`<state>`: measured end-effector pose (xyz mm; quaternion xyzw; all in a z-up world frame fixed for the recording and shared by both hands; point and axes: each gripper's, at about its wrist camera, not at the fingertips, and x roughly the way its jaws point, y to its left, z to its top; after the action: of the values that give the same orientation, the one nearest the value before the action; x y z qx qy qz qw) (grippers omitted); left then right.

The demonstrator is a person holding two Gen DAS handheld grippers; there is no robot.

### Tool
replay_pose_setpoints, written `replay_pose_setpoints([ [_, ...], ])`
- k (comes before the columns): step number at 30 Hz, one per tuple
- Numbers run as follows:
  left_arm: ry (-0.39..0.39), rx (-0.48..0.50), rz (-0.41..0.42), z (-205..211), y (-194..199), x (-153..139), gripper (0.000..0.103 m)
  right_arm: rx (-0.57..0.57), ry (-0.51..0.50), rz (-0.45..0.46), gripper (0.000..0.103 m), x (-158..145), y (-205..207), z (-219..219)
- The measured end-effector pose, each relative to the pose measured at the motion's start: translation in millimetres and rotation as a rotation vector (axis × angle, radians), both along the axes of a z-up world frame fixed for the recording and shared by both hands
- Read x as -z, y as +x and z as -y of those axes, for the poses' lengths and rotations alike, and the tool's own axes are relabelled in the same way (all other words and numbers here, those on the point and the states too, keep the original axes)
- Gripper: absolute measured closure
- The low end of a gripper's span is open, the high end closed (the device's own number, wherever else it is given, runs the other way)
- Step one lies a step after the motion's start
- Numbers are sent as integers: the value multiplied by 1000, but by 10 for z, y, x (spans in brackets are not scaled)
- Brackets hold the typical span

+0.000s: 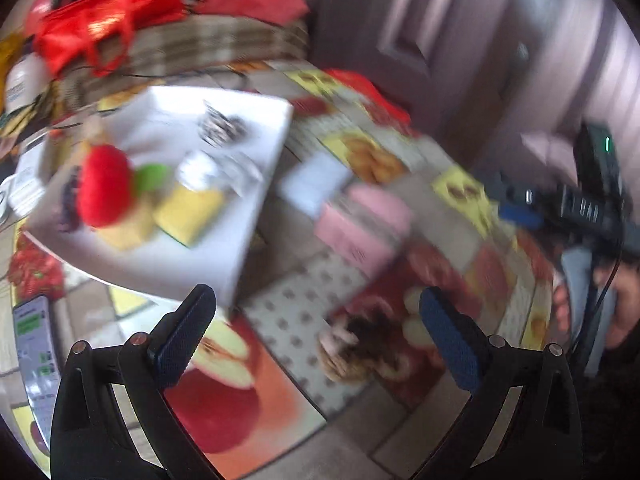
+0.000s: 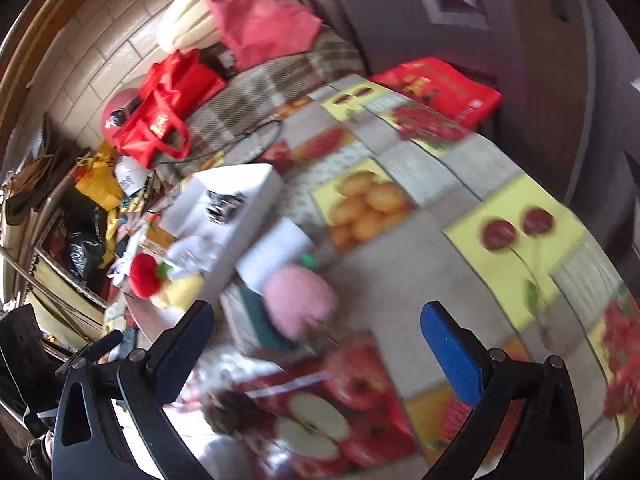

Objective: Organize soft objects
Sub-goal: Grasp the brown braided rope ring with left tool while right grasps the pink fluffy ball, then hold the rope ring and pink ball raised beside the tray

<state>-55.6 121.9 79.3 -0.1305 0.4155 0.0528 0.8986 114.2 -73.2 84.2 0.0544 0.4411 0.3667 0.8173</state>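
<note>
— Blur is heavy in both views, so what can you actually place?

— A white box sits on the worktop, which wears a fruit-print cloth. Gathered on the box: a red plush ball with a green bit beside it, a yellow sponge just next to that, and some white and black-and-white pieces too smeared to name. I'd judge the box is the collecting spot, which is why the soft things crowd there.

— Anything not yet gathered?

— A pink fluffy object lies on the cloth near the box, resting against something flat that I can't identify. A brown-and-cream furry thing lies on the cloth nearer the left gripper.

— And the jaws?

— Left jaws are spread wide with nothing between them; the furry thing shows in the gap but lies on the cloth beyond, untouched. The right gripper is likewise spread and empty, with the pink object showing ahead between its fingers, apart from both.

— Pose?

— Both tools are held above the worktop and tilted down toward it. The left view catches the right tool at its far right edge, a hand behind it. I'd guess the right is lined up for the pink piece and the left for the furry one, though the blur leaves that uncertain.
</note>
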Motion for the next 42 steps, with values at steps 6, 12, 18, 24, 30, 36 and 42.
replay_pose_setpoints([
  [6,31,66,-146,341,189,432,10,20,-61,-4,0,179,-78,269],
  [12,95,129,-198,476,281,617,48,-12,-108,63,0,144,-27,171],
  [18,57,104,-176,359,130,577,59,-82,-136,66,25,243,158,-220],
  [24,22,4,-145,181,-71,458,59,-198,-163,63,29,419,225,-734],
  [30,-3,-79,-83,26,-222,233,59,-316,-246,59,40,632,158,-1082],
  [36,2,-147,-17,-93,-303,-83,59,-354,-237,92,50,607,41,-993],
  [42,40,-238,69,-194,-394,-544,58,-246,-78,113,50,67,-15,-515],
])
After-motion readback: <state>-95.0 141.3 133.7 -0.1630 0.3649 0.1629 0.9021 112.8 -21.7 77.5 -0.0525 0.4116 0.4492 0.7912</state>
